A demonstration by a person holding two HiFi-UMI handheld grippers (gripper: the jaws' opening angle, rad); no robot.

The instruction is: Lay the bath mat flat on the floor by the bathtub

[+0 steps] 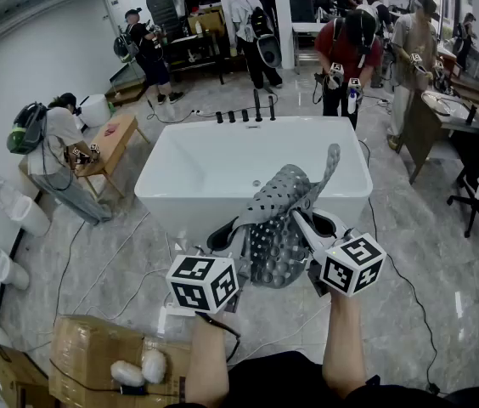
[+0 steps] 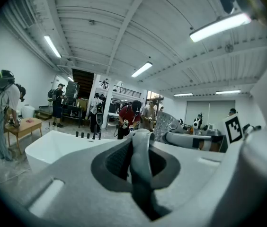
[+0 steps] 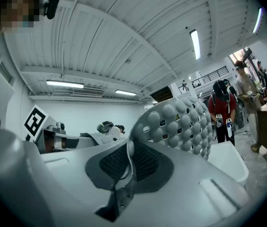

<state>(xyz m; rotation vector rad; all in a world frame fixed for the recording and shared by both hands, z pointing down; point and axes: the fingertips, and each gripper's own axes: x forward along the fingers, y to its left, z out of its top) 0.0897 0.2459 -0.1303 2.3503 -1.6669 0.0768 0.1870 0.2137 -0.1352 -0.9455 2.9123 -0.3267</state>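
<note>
We judge the bath mat [image 1: 275, 228] soft, limp and perhaps light. Our left gripper [image 2: 140, 151] and right gripper [image 3: 127, 162] each pinch its edge, which is a good hold.

Right gripper [image 3: 128, 161] clamps bath mat [image 3: 181, 122] edge; mat curls upward.

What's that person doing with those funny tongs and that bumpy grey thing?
A person holds a gripper tool in each hand. The left tongs and the right tongs are both pinched shut on a bumpy grey bath mat. They hold it up in the air, bunched and curling, just in front of the white bathtub. The mat is not lying on the floor yet. Other people are busy farther back in the room.
</note>
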